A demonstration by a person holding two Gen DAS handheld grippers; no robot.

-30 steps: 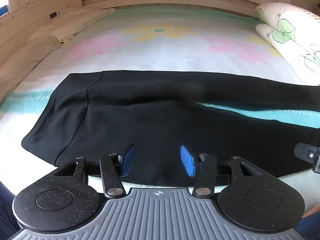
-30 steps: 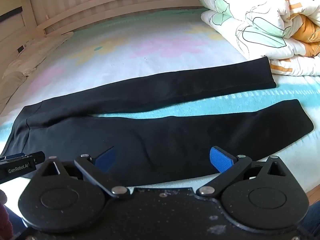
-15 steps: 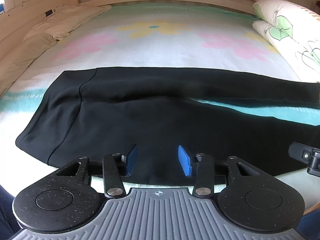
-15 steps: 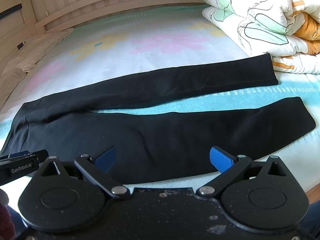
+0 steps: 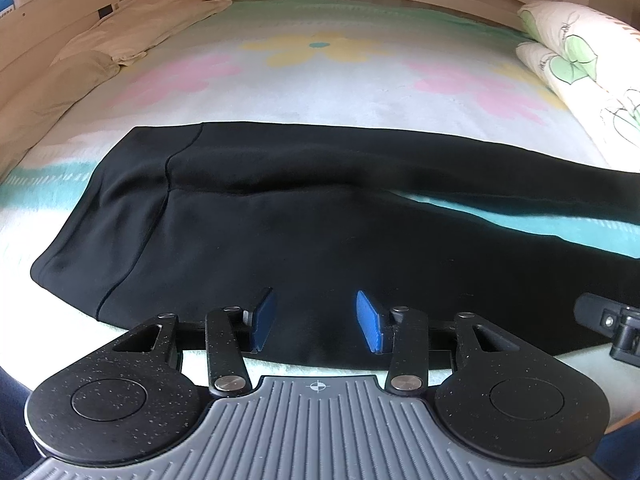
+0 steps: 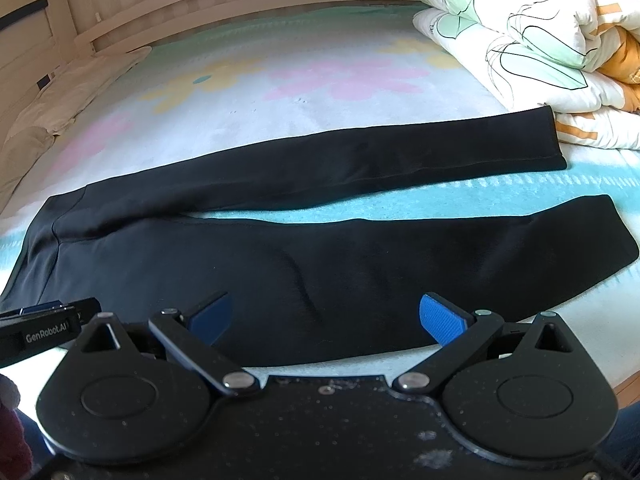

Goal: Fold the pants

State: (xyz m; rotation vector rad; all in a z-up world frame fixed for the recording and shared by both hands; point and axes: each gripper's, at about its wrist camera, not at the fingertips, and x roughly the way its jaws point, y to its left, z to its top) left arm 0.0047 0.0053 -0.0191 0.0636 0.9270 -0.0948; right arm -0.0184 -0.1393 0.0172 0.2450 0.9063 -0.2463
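the black pants (image 6: 320,248) are lying spread flat across the bed (image 6: 320,80), waistband to the left, legs splayed apart toward the folded duvet (image 6: 540,48). the left hand-held gripper (image 5: 316,320) is hovering half-spread over the near hip edge, and the right hand-held gripper (image 6: 324,320) is hanging wide apart over the near leg — neither is pinching anything. likely best move: both should be nipping just that near edge, then carrying it evenly over onto the far leg so the seams line up.
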